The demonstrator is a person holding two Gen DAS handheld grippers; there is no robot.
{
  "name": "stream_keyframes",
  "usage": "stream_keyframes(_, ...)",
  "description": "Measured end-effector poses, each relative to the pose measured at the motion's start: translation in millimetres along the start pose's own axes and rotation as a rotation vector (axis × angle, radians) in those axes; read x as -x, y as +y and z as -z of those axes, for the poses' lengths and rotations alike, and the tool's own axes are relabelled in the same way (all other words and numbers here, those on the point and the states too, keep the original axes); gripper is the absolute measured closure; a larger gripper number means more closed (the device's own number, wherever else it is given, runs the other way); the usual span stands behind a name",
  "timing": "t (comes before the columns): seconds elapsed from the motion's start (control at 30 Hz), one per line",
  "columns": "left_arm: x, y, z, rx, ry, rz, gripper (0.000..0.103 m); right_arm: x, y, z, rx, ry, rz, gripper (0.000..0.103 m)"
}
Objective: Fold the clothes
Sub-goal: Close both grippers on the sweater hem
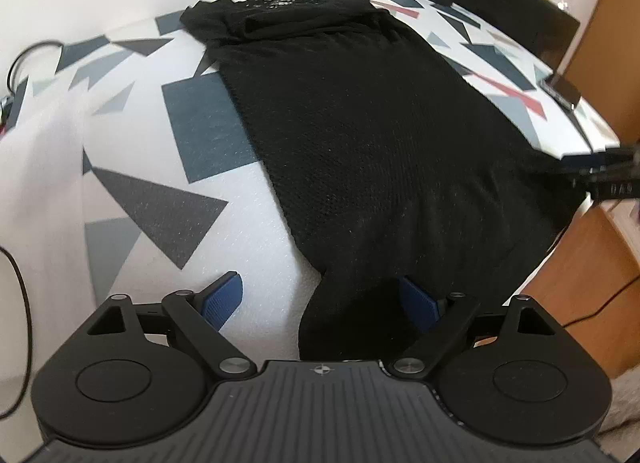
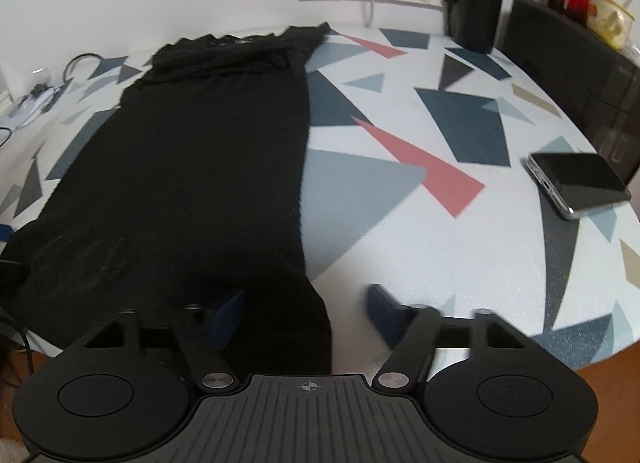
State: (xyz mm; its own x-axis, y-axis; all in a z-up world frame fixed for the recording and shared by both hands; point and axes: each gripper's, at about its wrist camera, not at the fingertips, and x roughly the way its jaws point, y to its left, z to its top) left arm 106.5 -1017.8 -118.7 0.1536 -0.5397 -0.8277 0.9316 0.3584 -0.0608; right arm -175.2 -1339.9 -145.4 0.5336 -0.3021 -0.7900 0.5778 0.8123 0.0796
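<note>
White cloth with grey, blue and pink triangles covers our table (image 2: 400, 255). Nearest us, at the bottom of each view, both claws straddle the near hem of the black garment (image 1: 360, 135). Our left gripper (image 1: 320, 303) stands partly open, cloth lying against its right pad. Our right gripper (image 2: 308, 315) is likewise partly open; its left pad seems to sit on the cloth, though blur hides any pinch. Farther off the garment stretches to the wall. At right lies a phone (image 2: 580, 183).
</note>
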Motion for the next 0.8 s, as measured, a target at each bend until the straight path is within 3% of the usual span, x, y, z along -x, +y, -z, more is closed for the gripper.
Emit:
stream_keyframes(0.03, 2, -2, 0, -0.029, -0.012, 0.003, 0.067, -1, 0, -2, 0.005, -0.001, -0.014, 0.060)
stream_keyframes(0.1, 3, 0, -2, -0.010, -0.005, 0.047, 0.097, -2, 1, -5, 0.008, 0.002, -0.040, 0.080)
stream_keyframes(0.13, 3, 2, -3, 0.008, 0.001, 0.072, 0.098, -3, 0, -6, 0.002, 0.009, -0.054, 0.085)
stream_keyframes(0.17, 4, 4, -2, 0.027, -0.002, 0.085, 0.099, -3, -1, -7, -0.005, 0.016, -0.069, 0.097)
stream_keyframes(0.2, 6, 8, 0, 0.053, -0.021, 0.096, 0.100, -2, -2, -8, -0.017, 0.021, -0.085, 0.099)
stream_keyframes(0.4, 31, 26, 19, 0.158, -0.148, 0.173, 0.100, 15, -7, -3, -0.109, 0.000, -0.136, 0.100)
stream_keyframes(0.63, 73, 27, 45, 0.152, -0.199, 0.265, 0.100, 59, 7, 19, -0.131, -0.008, -0.173, 0.100)
stream_keyframes(0.8, 101, 32, 64, 0.165, -0.227, 0.359, 0.100, 104, 16, 43, -0.222, -0.032, -0.221, 0.100)
